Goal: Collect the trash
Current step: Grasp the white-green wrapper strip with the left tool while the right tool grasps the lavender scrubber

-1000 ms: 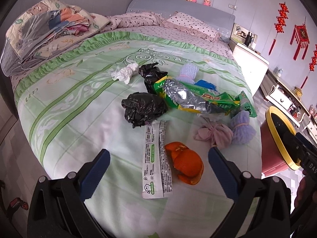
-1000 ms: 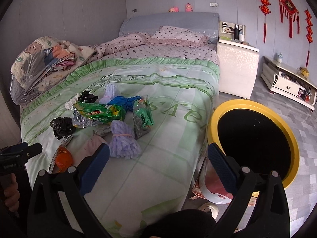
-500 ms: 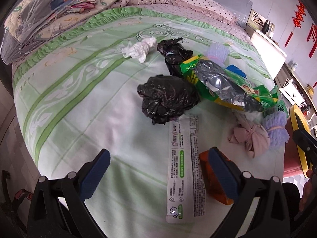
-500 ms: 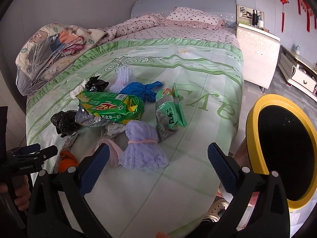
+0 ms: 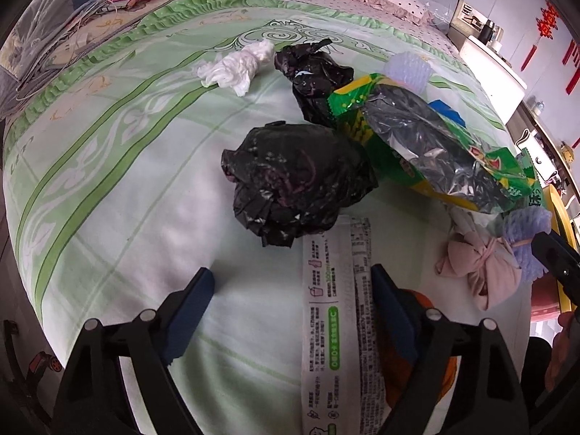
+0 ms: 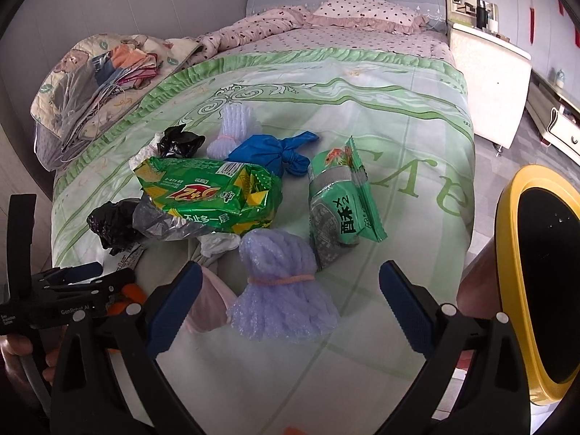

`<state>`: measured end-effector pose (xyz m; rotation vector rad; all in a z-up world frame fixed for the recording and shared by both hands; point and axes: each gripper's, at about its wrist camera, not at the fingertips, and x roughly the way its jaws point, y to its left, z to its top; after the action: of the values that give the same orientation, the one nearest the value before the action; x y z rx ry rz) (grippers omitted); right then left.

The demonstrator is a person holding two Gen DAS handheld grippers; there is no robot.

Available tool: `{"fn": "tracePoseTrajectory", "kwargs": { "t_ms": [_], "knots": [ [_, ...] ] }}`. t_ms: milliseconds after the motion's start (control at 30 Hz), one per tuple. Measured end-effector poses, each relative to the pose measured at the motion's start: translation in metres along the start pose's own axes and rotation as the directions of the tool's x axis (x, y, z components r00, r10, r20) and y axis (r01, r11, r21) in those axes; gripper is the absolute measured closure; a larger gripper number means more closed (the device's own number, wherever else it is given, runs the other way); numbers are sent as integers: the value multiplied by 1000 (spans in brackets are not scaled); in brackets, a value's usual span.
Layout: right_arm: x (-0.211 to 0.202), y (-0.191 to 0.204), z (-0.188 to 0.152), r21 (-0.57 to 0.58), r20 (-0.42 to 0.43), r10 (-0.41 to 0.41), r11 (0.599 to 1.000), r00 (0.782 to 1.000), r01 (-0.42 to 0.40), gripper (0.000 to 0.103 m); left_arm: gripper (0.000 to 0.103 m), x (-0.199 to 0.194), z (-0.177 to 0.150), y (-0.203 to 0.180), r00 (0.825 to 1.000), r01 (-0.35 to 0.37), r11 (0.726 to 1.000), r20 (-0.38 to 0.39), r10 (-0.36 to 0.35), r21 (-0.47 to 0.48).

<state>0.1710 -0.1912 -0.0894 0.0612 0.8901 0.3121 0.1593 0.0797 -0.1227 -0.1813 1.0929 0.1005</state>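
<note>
both tools have dropped toward the bed; left tool (image 5: 293, 290) is closing, empty, astride the white wrapper (image 5: 335, 326); right tool (image 6: 286, 291) gapes wide. at 3 o'clock, its pad may snag the orange scrap (image 5: 427, 344).

Left gripper (image 5: 291, 290) angled steeply downward, jaws closing in, blue pads (image 5: 188, 304) not yet pressing anything. Right gripper (image 6: 288, 282) tilted down too, jaws spread wide. Hand (image 6: 21, 355) wrapped round the left handle.

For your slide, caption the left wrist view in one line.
Left claw closing above a long white wrapper beside a crumpled black bag on the green bedspread.
</note>
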Motion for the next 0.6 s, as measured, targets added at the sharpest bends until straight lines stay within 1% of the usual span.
{"fn": "tracePoseTrajectory", "kwargs": {
  "t_ms": [33, 67, 167, 200, 300, 367, 400, 433, 500, 600],
  "knots": [
    [2, -1, 0, 3, -5, -3, 1000, 1000, 3, 16, 27, 0, 1, -1, 1000, -9, 1000, 4, 9, 5],
    [5, -2, -1, 8, -10, -5, 1000, 1000, 5, 17, 31, 0, 1, -3, 1000, -20, 1000, 11, 20, 12],
    [15, -6, -3, 25, -43, 0, 1000, 999, 1, 19, 39, -1, 1, -8, 999, -45, 998, 31, 44, 38],
    [19, -7, -4, 31, -57, 2, 1000, 998, -1, 21, 41, -1, 1, -10, 998, -50, 998, 37, 48, 47],
    [23, -8, -5, 42, -65, 10, 999, 998, -7, 28, 51, -1, 0, -15, 996, -70, 994, 61, 65, 79],
    [21, -7, -6, 38, -55, 18, 999, 998, -16, 36, 66, -4, -2, -16, 995, -75, 994, 75, 69, 83],
    [21, -6, -7, 32, -55, 22, 999, 998, -20, 47, 69, -5, -2, -16, 994, -78, 994, 82, 71, 82],
    [21, -6, -8, 32, -58, 30, 999, 998, -29, 53, 70, -5, -2, -15, 994, -72, 994, 85, 65, 77],
    [20, -6, -9, 32, -59, 51, 998, 997, -49, 57, 70, -6, -4, -12, 995, -59, 996, 89, 53, 66],
    [16, -4, -11, 16, -55, 72, 997, 996, -71, 59, 72, -13, -9, -7, 995, -41, 998, 98, 36, 49]
  ]
}}
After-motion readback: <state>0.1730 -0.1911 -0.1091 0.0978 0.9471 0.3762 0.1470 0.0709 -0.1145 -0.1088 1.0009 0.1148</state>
